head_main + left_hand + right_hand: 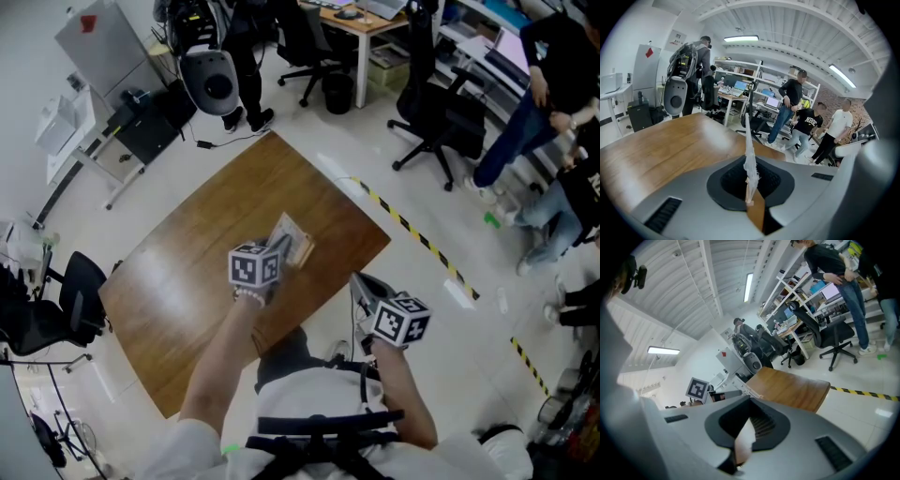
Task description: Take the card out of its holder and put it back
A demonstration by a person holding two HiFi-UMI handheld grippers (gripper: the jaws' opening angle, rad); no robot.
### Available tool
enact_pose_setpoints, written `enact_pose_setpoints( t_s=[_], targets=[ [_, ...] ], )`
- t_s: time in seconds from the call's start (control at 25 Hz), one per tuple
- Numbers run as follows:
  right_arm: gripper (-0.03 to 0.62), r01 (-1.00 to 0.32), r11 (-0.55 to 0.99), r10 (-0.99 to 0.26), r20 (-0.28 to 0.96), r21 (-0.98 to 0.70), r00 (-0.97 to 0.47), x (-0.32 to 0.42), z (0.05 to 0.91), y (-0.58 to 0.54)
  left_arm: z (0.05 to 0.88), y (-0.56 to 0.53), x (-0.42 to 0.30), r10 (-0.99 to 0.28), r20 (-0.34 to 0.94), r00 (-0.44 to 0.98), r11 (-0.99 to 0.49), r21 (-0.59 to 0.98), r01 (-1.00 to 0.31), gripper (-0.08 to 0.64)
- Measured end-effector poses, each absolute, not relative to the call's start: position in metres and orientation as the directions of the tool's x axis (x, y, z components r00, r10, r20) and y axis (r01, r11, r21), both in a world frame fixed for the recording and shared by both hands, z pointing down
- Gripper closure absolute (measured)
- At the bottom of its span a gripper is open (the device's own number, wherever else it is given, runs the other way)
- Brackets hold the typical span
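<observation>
Right claw (pixel 748 426), nearest the body and just off the worktop's near edge: closed on a pale flat sheet, seemingly the card (pixel 743 437). The sheet is seen almost edge-on, so its face is unreadable. Left claw (pixel 278 251): closed on the clear card holder (pixel 292 239), carried over the brown worktop (pixel 187 281). In the left gripper view the holder shows only as a thin crumpled edge, and its contents cannot be made out. Beyond: striped floor tape (pixel 412 230), an office chair (pixel 436 122), and people (pixel 553 75) cut off at the right border.
</observation>
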State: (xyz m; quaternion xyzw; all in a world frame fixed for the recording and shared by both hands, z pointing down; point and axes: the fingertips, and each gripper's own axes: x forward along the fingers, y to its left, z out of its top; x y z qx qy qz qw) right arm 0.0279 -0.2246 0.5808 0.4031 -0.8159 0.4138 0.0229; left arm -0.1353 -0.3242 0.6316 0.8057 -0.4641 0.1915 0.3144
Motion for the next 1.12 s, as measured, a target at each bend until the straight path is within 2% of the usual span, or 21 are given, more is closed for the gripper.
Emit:
enact_pose_setpoints(
  t_s=[1.12],
  targets=[
    [0.588,-0.685,0.299,-0.657,0.377,-0.665,-0.653,0.037,0.584,-0.224,0.654,-0.322,-0.126,-0.574,0.645,0.504,-0.426,0.291,-0.857,0.546]
  ],
)
